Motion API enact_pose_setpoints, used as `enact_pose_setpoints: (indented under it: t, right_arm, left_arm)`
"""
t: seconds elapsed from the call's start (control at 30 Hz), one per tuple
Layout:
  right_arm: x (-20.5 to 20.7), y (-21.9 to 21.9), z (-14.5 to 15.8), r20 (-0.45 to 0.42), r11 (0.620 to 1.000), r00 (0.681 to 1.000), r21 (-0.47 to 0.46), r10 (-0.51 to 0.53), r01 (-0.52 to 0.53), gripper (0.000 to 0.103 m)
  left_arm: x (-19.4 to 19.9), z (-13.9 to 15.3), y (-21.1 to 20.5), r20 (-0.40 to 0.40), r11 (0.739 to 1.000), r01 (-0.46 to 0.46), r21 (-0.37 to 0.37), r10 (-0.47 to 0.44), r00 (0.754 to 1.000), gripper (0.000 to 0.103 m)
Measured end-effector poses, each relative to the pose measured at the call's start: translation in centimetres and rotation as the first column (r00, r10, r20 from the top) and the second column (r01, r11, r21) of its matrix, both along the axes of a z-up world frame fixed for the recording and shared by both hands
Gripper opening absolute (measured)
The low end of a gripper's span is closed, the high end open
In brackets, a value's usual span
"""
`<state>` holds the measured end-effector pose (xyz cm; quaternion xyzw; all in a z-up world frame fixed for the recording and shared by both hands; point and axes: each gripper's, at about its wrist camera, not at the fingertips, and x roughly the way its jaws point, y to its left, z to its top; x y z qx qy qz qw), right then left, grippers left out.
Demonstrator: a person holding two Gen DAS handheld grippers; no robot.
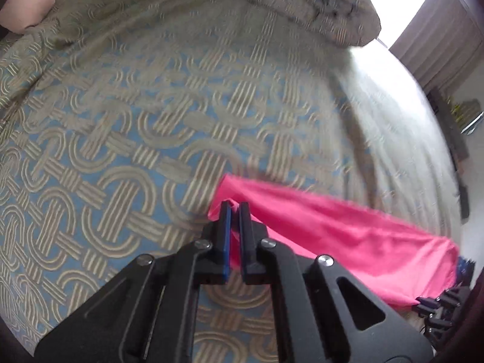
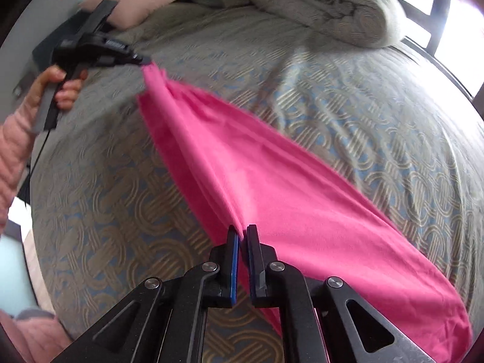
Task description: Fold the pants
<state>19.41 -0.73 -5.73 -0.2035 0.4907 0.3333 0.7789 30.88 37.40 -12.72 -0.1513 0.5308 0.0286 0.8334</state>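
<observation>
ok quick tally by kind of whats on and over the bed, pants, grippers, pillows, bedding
pink pants: 1
grippers: 2, the left gripper and the right gripper, both clamped on the pants
pink pillow: 1
rolled-up duvet: 1
patterned bedspread: 1
total: 6

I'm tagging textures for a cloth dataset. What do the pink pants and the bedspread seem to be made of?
Pink pants: thin, matte woven fabric, likely cotton or a blend; it drapes in soft creases between the tongs. Bedspread: thicker jacquard-like weave, its raised beige loop pattern slightly shiny on blue.
</observation>
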Motion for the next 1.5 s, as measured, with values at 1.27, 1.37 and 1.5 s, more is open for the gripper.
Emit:
enact_pose_setpoints:
  t: [1.27,1.37,1.5]
  right_arm:
    - [15.0,29.3,-3.0,-0.203,0.925,0.906,-0.001,0.371,-0.379,0.038]
    - [14.4,30.0,-3.1,-0.178,0.917,0.902,0.014,0.394,-0.398,0.034]
    - [14.0,30.4,-3.0,-0.199,0.921,0.9,0.066,0.389,-0.383,0.005]
  left_arm:
    - [-8.1,-3.4,1.2,0.102,0.954,-0.009,-0.298,0.041,0.994,0.039]
    - [-7.3,-3.6,0.9,0.151,0.945,-0.021,-0.326,0.074,0.986,0.038]
    - [-6.4,-3.6,1.6,0.153,0.923,-0.089,-0.375,0.157,0.976,0.006]
